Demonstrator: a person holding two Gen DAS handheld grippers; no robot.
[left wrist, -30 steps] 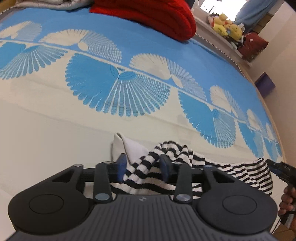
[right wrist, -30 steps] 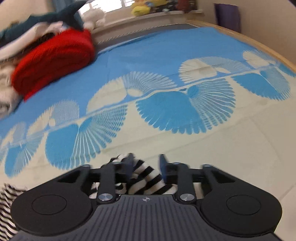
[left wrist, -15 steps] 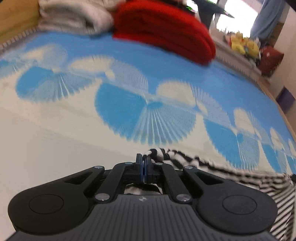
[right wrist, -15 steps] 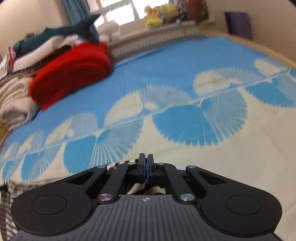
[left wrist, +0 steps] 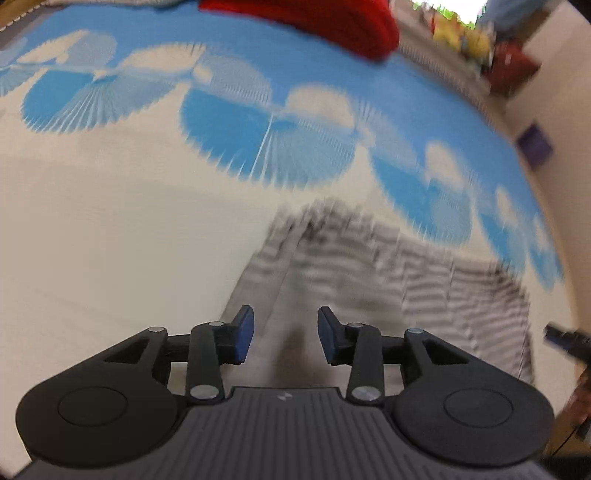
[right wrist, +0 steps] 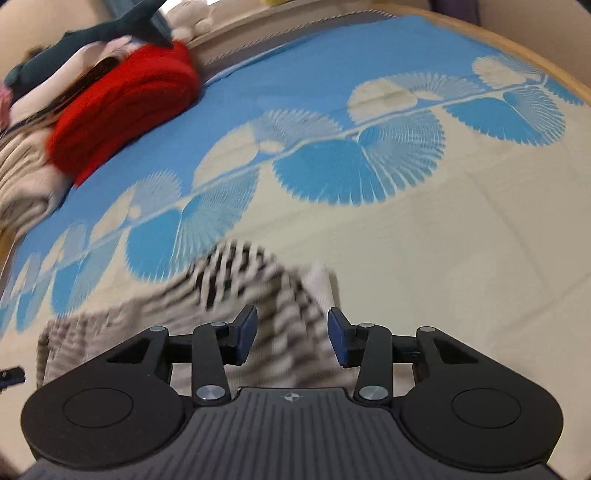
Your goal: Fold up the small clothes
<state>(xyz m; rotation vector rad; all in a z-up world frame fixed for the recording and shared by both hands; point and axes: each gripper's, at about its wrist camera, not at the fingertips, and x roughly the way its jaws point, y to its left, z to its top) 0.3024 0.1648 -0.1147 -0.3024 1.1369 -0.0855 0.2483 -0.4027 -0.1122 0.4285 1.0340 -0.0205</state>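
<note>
Striped garment (left wrist: pixel 369 266) spread on the cream part of the blanket (left wrist: pixel 110 221), just below the row of blue fan shapes; black-and-white stripes smeared by motion blur in both views. Seen again from the right wrist (right wrist: pixel 236 280), with a plain white edge at its right end.

Left claw (left wrist: pixel 286 334) wide open, blue pads parted, nothing between them; poised over the near left edge of the garment, contact impossible to judge through the blur. Right claw (right wrist: pixel 291 334) likewise wide open and empty, over the garment's near right edge. Tip of the right claw just visible at the right edge of the left view, tip of the left one at the left edge of the right view.

Red knit (right wrist: pixel 125 107) piled at the far side of the blanket, beside pale folded clothes (right wrist: pixel 22 173). Dark shark plush (right wrist: pixel 110 29) on top of that pile. Yellow toys (left wrist: pixel 461 33) on the far ledge, blurred.
</note>
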